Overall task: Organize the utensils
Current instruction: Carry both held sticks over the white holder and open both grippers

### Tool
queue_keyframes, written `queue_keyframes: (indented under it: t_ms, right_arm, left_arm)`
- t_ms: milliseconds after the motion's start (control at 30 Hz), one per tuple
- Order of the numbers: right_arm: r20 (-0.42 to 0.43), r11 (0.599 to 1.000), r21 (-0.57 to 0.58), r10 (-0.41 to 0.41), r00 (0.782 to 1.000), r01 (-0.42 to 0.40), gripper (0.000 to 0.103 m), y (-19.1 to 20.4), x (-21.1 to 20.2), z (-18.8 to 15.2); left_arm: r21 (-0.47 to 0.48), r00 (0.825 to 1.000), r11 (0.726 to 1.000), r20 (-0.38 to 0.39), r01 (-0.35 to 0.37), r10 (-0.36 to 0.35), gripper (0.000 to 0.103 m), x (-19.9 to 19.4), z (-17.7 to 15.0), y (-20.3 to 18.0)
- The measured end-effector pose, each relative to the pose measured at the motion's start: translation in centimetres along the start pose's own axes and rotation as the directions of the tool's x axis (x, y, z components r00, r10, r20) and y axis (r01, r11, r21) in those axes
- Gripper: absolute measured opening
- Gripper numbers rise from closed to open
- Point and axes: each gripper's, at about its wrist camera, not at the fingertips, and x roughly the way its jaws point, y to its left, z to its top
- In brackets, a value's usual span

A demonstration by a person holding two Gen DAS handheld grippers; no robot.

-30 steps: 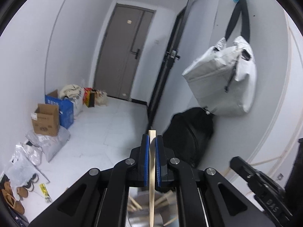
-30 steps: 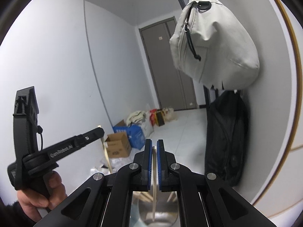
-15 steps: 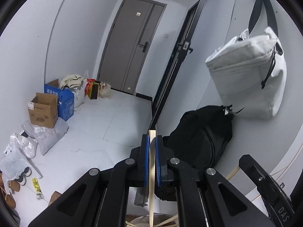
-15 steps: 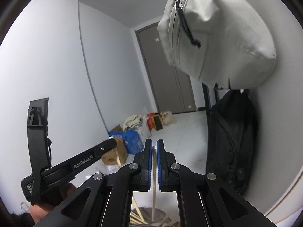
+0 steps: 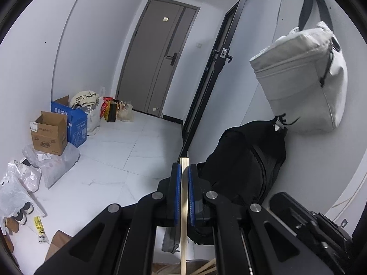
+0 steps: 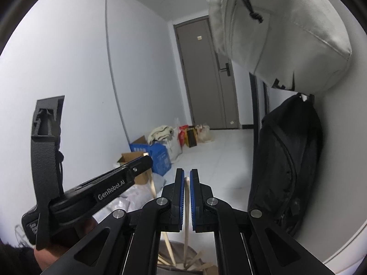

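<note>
My left gripper [image 5: 182, 171] is shut on a pale wooden chopstick [image 5: 184, 217] that stands upright between its blue pads. My right gripper [image 6: 186, 174] is shut on a thinner wooden chopstick [image 6: 187, 208], also upright. Both chopsticks reach down toward a grey holder [image 6: 176, 249] below the fingers, where several more wooden chopsticks [image 6: 167, 247] lean. In the right wrist view the left gripper [image 6: 142, 162] reaches in from the left with its chopstick [image 6: 152, 185], held by a hand [image 6: 45, 256]. The right gripper's body [image 5: 309, 224] shows at the lower right of the left wrist view.
A grey bag [image 5: 305, 84] hangs on the right wall above a black backpack [image 5: 247, 165]. Cardboard boxes [image 5: 48, 135], a blue box [image 5: 73, 123] and plastic bags [image 5: 52, 167] line the left wall. A grey door [image 5: 158, 61] closes the far end of the tiled floor.
Both grippers have sunk and shifted, chopsticks still clamped. The hanging bag has slid to the right in the left wrist view; the left gripper looms larger in the right wrist view.
</note>
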Motion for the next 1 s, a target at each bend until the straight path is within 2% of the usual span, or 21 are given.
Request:
queue_keyframes:
  t_ms: [267,467,667,767,867,900,1000]
  right_arm:
    - [-0.042,1.0,-0.018,0.022,0.999,-0.023,0.004,0.1,0.1,-1.9]
    - [-0.071,0.999,0.009,0.039,0.997,-0.039,0.004,-0.3,-0.1,-3.1]
    - [-0.102,0.996,0.054,0.076,0.992,-0.071,0.005,-1.0,0.1,-4.3]
    - [-0.129,0.992,0.069,0.109,0.986,-0.101,0.006,-1.2,0.3,-4.8]
    - [-0.14,0.992,0.067,0.117,0.983,-0.109,0.007,-1.0,0.0,-5.2]
    - [-0.139,0.992,0.069,0.112,0.984,-0.103,0.007,-1.0,-0.3,-5.2]
    - [-0.13,0.991,0.101,0.106,0.986,-0.093,0.014,-1.4,-1.5,-5.3]
  left_arm:
    - [0.05,0.999,0.998,-0.032,0.035,-0.033,0.002,-0.4,-0.6,-0.2]
    - [0.068,0.992,0.993,-0.09,0.092,-0.086,0.002,-0.5,-1.2,-0.2]
    - [0.067,0.966,0.98,-0.193,0.187,-0.171,0.002,-0.2,-2.0,-0.2]
    - [0.069,0.953,0.976,-0.239,0.206,-0.184,0.002,-0.1,-2.5,-0.2]
    - [0.033,0.917,0.963,-0.316,0.266,-0.243,0.003,0.3,-2.9,0.0]
    - [0.028,0.91,0.964,-0.338,0.264,-0.24,0.003,0.3,-2.8,0.0]
    - [0.023,0.91,0.971,-0.355,0.238,-0.215,0.004,-0.3,-2.3,0.2]
